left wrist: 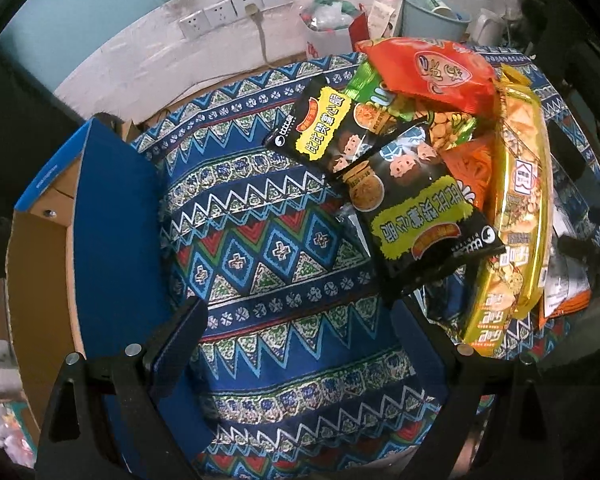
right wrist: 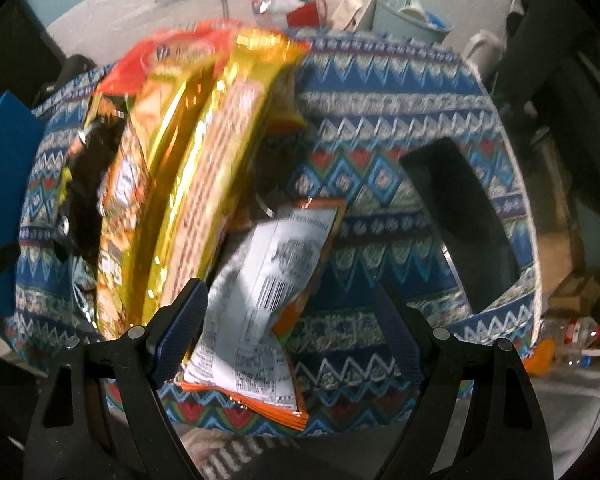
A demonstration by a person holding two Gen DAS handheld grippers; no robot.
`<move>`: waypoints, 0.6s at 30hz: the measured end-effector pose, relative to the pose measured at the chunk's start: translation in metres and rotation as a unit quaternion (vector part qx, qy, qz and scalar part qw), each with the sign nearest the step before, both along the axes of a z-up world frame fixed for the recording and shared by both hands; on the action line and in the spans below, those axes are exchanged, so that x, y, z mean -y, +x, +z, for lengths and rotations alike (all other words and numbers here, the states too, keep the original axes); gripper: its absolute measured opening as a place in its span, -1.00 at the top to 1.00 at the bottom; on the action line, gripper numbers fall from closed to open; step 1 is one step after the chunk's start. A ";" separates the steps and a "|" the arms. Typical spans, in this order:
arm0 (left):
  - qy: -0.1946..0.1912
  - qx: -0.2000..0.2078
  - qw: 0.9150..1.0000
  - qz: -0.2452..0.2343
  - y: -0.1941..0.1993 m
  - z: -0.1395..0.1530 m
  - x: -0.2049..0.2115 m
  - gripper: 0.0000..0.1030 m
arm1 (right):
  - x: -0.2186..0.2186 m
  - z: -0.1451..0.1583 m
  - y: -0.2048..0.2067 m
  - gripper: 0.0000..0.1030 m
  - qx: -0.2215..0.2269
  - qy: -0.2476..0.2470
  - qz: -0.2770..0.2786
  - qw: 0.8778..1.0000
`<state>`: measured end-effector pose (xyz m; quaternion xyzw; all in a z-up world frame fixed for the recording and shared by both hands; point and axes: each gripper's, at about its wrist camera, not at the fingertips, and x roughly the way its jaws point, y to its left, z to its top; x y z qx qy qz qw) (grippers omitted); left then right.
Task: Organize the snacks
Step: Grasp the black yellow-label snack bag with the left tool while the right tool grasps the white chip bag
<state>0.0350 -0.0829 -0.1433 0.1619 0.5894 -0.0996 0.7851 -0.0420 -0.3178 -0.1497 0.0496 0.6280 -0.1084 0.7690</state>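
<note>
From the left wrist, the left tool (left wrist: 300, 344) hangs spread and empty over the patterned blue cloth-covered bench (left wrist: 260, 248), beside a blue-lined cardboard box (left wrist: 112, 216); the heaped snack packets, a black-and-yellow bag (left wrist: 424, 216) nearest, lie right. From the right wrist, the right tool (right wrist: 292, 320) is spread around an orange-edged white packet (right wrist: 260, 292); close squarely mid-packet, clear of the long gold foil bags (right wrist: 204, 184).

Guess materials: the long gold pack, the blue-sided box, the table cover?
Gold pack: looks like metallised plastic film, glossy; bright mirror glints and creases. Box: seems corrugated cardboard, matte blue printed face; brown raw inside shows. Table cover: probably woven or printed cloth, matte; no shine, though weave isn't resolvable.
</note>
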 end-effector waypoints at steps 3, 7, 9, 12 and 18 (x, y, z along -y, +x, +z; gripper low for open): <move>-0.016 -0.014 1.000 0.010 0.006 -0.002 0.002 -0.83 | -0.003 -0.009 -0.002 -0.62 -0.020 -0.006 0.010 1.000; -0.035 -0.023 0.999 0.024 0.016 -0.003 0.006 -0.83 | 0.007 -0.013 -0.001 -0.61 -0.020 0.004 -0.001 1.000; -0.043 -0.026 0.998 0.029 0.021 -0.003 0.010 -0.83 | 0.014 -0.014 0.000 -0.61 -0.019 0.006 -0.011 1.000; -0.049 -0.029 0.998 0.035 0.028 -0.006 0.015 -0.83 | 0.026 -0.014 0.002 -0.61 -0.013 0.005 -0.027 1.000; -0.064 -0.041 0.996 0.044 0.036 -0.010 0.026 -0.83 | 0.029 -0.008 0.003 -0.61 0.000 0.054 -0.043 0.998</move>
